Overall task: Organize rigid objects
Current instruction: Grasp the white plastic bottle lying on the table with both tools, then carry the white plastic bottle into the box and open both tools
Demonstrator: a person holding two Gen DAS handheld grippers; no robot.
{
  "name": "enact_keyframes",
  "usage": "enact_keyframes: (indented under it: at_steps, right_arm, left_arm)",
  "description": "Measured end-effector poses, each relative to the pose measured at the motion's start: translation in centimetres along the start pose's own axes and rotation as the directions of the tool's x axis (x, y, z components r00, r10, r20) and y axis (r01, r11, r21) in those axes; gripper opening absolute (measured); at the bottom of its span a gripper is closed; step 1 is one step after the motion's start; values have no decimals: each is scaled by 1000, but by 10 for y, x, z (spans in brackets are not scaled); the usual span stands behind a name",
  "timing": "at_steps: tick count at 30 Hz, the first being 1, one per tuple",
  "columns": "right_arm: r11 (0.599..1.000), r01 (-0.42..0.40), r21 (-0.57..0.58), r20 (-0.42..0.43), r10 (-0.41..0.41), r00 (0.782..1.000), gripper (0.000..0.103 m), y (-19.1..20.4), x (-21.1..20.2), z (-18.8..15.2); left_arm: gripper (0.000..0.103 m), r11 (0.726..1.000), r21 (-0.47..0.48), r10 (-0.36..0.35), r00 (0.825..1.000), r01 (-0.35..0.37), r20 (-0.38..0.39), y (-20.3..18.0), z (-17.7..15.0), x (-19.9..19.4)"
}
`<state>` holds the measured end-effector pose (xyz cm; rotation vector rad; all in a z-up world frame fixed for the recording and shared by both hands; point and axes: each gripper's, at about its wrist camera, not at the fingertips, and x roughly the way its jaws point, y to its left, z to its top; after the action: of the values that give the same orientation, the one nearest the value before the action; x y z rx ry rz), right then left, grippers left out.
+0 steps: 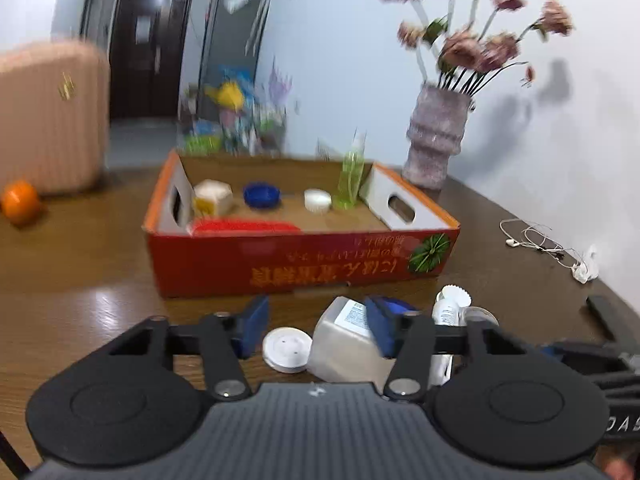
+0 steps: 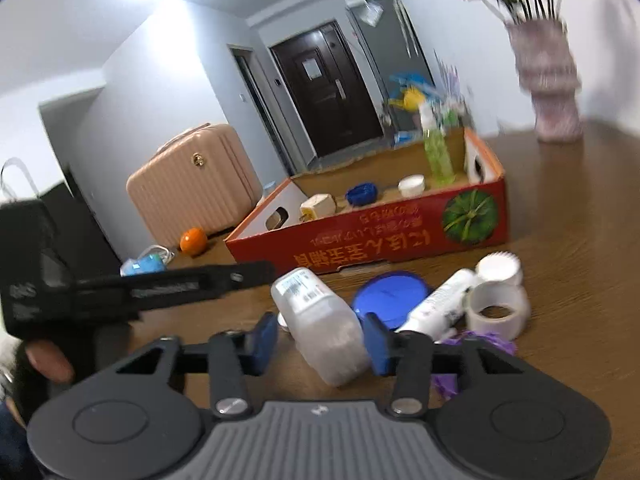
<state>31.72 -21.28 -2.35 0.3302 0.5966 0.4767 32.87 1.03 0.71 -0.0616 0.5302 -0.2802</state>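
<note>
A translucent plastic bottle (image 2: 320, 328) lies on its side on the wooden table, between the blue pads of my right gripper (image 2: 319, 322). A thin gap shows at the left pad, so the jaws stand open. My left gripper (image 1: 316, 320) hovers open over a white round lid (image 1: 287, 350), and its right pad overlaps the same bottle (image 1: 344, 344). A blue lid (image 2: 390, 294), a white tube (image 2: 436, 304), a tape roll (image 2: 498, 308) and a white fluted cap (image 2: 500, 268) lie beside the bottle. Behind them the red cardboard box (image 1: 280, 264) holds a green bottle (image 1: 352, 176), a blue lid, a white cap and a small carton.
A vase of flowers (image 1: 436, 140) stands at the back right by the wall. White earphones (image 1: 540, 244) lie on the table's right side. An orange (image 1: 20, 202) and a pink suitcase (image 1: 48, 120) sit at the left. The picture is blurred by motion.
</note>
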Motion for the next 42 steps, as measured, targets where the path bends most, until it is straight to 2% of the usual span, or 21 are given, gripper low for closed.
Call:
enact_keyframes:
  at_steps: [2, 4, 6, 11, 14, 17, 25, 27, 31, 34, 38, 42]
  right_arm:
    - [999, -9, 50, -18, 10, 1000, 26, -8, 12, 3]
    - [996, -22, 89, -14, 24, 1000, 23, -13, 17, 4]
    - [996, -24, 92, -11, 25, 1000, 17, -14, 15, 4]
    - [998, -38, 42, -35, 39, 999, 16, -8, -3, -9]
    - [999, -41, 0, -53, 41, 998, 17, 0, -18, -25]
    - [997, -49, -62, -64, 45, 997, 21, 11, -37, -46]
    - [986, -64, -152, -111, 47, 993, 28, 33, -83, -93]
    - [987, -73, -143, -122, 56, 991, 30, 33, -89, -100]
    - [990, -84, -117, -108, 71, 992, 30, 32, -100, -98]
    - [992, -79, -97, -77, 71, 994, 30, 29, -103, -90]
    - [998, -54, -39, -92, 50, 995, 30, 21, -88, -80]
    - [992, -114, 55, -128, 120, 984, 24, 9, -76, -74]
  left_arm:
    - [39, 998, -49, -41, 997, 38, -59, 7, 7, 24]
    - [32, 990, -99, -109, 989, 99, -96, 14, 8, 42]
    - [26, 969, -175, -194, 976, 175, -102, 22, 6, 50]
    - [25, 947, -265, -218, 969, 181, -115, 24, -8, 29]
    - [25, 953, -261, -187, 978, 157, -94, 14, -29, -6]
    - [25, 946, -296, -169, 980, 132, -101, 6, -53, -32]
    - [29, 958, -260, -146, 984, 117, -97, -20, -104, -97]
    - [31, 961, -245, -156, 982, 126, -108, -26, -115, -108]
    - [44, 953, -262, -191, 975, 156, -116, -27, -127, -119]
    - [45, 952, -261, -189, 977, 158, -97, -25, -124, -126]
    - [46, 942, -288, -197, 978, 170, -68, -16, -111, -123]
    - [42, 931, -316, -226, 969, 184, -101, -12, -106, -104]
